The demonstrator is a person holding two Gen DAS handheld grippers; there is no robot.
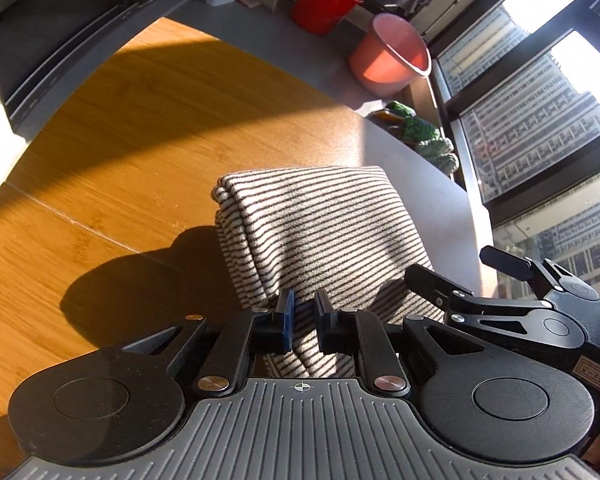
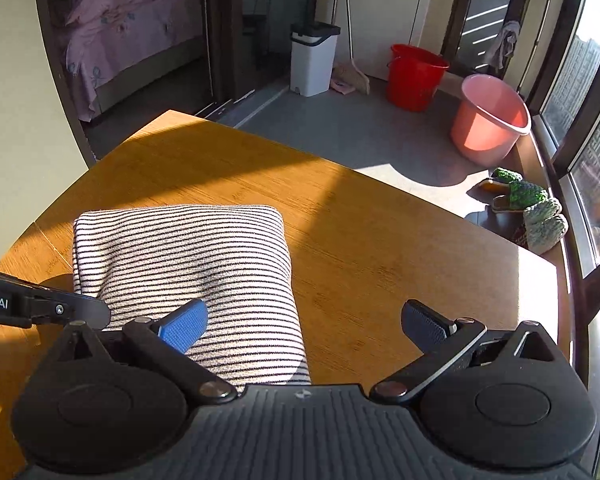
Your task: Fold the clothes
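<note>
My left gripper [image 1: 304,312] is nearly closed above the folded striped garment [image 1: 324,224], gripping nothing; my right gripper [image 2: 304,320] gapes wide, empty, its blue pad [image 2: 184,326] over the cloth.

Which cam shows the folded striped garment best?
Right wrist view: the striped garment shows nearly whole on the wooden table, far fold and both side edges clear. The left wrist view shows it closer, but its near end is hidden behind the left gripper.
</note>
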